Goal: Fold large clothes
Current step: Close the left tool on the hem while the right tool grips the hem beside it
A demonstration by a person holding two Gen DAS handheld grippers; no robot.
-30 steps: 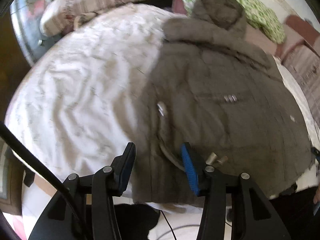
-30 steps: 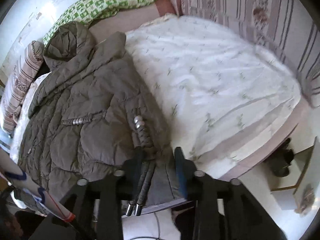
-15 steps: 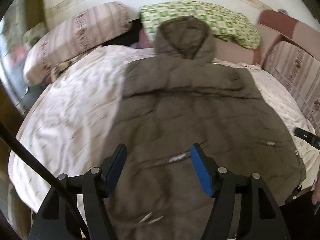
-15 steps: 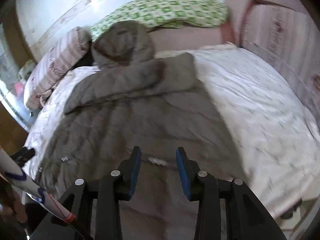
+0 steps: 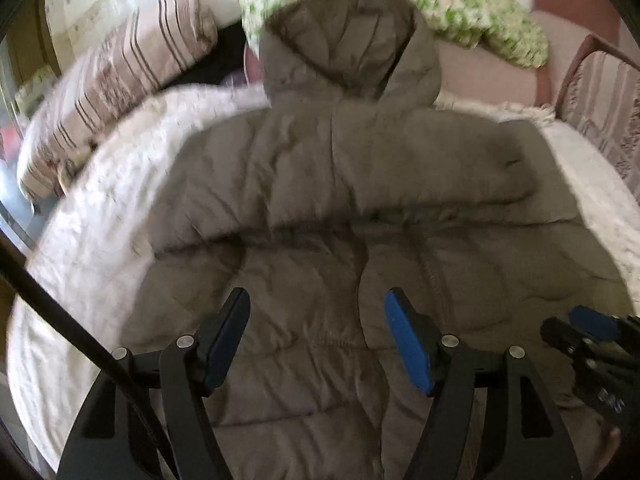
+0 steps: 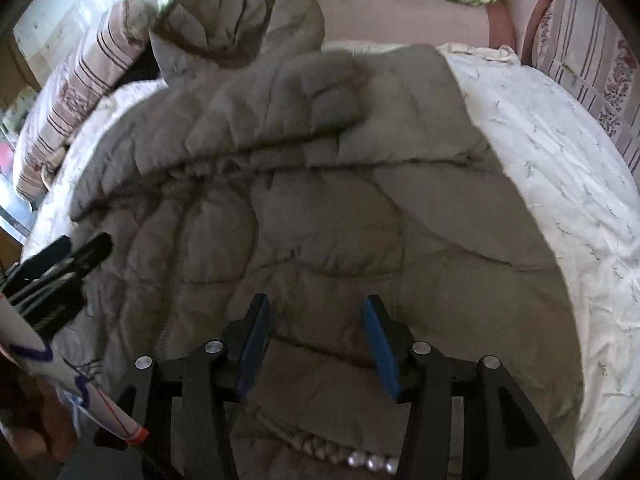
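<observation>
An olive-grey hooded puffer jacket lies spread on the bed, hood towards the pillows and sleeves folded across its chest. My left gripper hovers over its lower middle. Its jaws are opening, with nothing between them but the jacket's surface below. My right gripper hangs over the same lower part a little to the right, jaws also opening and empty. Each gripper shows in the other's view: the right gripper at the right edge, the left gripper at the left edge. The sleeve crosses below the hood.
A white sheet covers the bed around the jacket. A striped pillow and a green patterned pillow lie at the head. A striped upholstered side stands at the right. Metal-tipped drawcords lie at the jacket's hem.
Both grippers have swept from the jacket's side edges to over its middle. Both pairs of jaws stand wider. The drawcord and hem edge are no longer between the right jaws.
</observation>
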